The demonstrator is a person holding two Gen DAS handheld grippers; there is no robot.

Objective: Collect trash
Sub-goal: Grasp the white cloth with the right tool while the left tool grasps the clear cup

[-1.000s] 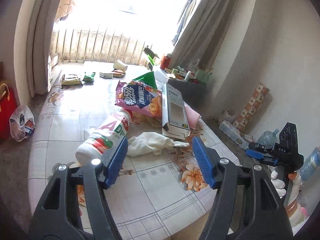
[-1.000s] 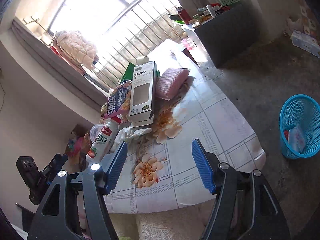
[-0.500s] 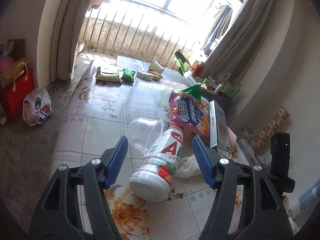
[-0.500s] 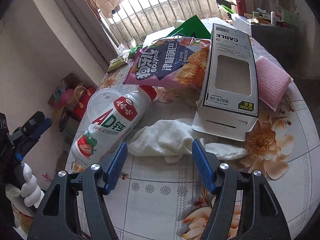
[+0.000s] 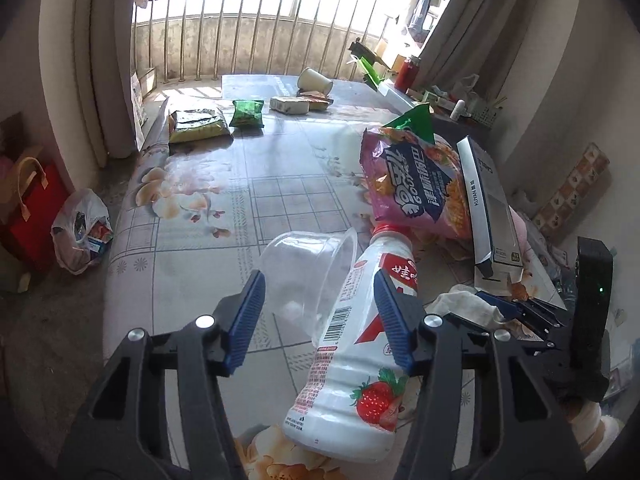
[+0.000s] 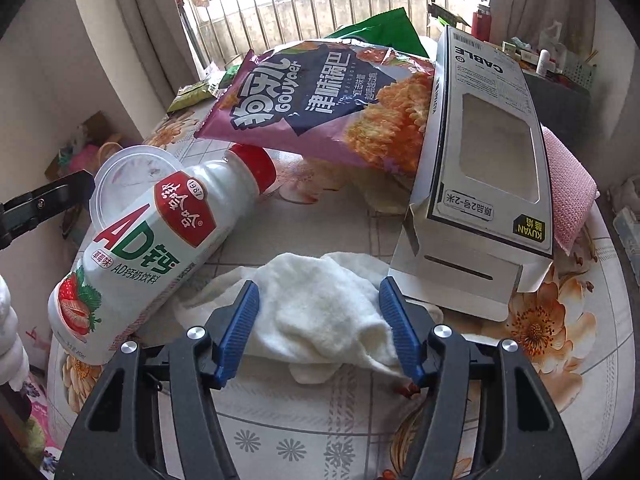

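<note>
Left wrist view: left gripper (image 5: 320,312) had dropped toward the near table edge; a second earlier it looked across the whole table from farther off.
Left jaws: just been closing, part open; clear cup (image 5: 310,276) and milk bottle (image 5: 356,344) both lay between the pads, no firm pinch visible yet.
Right wrist view: right gripper (image 6: 319,322) had swung in from beyond the table's side and sat low over the white cloth (image 6: 320,312).
Right jaws: also just been closing, about half open; cloth between the pads, not yet gripped as far as could be seen.
Meaning for task: both hands looked set to pick up a piece of trash; nothing lifted so far.
Other trash: snack bag (image 6: 328,100) rested over the bottle's red cap; cable box (image 6: 484,168) touched the cloth's far side; pink sponge (image 6: 568,184) behind the box.
Surface: table (image 5: 192,264) with a floral, gridded cover; small packets (image 5: 196,124) and a paper cup (image 5: 316,80) at the far end.
Room: barred window (image 5: 256,16), curtains, red bag (image 5: 32,208) on the floor at left.
</note>
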